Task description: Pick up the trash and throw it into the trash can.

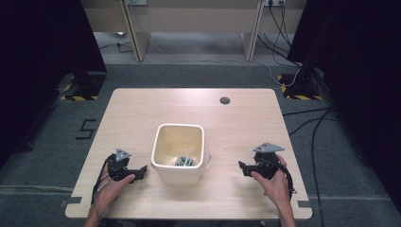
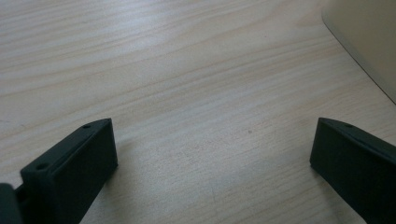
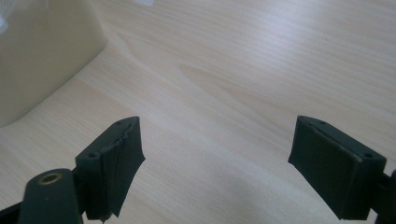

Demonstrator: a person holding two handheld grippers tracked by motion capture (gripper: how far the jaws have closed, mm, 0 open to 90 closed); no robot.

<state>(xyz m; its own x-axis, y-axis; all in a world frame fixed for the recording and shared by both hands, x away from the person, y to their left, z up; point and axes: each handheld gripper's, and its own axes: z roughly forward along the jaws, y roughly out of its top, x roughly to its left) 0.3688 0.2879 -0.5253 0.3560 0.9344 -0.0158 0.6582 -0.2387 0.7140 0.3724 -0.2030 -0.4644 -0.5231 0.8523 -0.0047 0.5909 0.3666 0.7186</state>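
One cream bin mid-surface, small greenish items inside, count unclear, two claws flanking it, left claw spread, right claw spread, both empty.

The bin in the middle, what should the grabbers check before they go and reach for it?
1. Left gripper open: ok, jaws wide apart with bare table between them.
2. Right gripper open: ok, jaws wide apart, nothing held.
3. Bin upright: ok, it stands between the two grippers.
4. Both grippers apart from the bin: ok, a gap shows on each side.
5. What lies in the bin: cannot tell, a small dark thing sits at the bottom, too small to name.
6. Path to the bin free: ok, nothing lies between.
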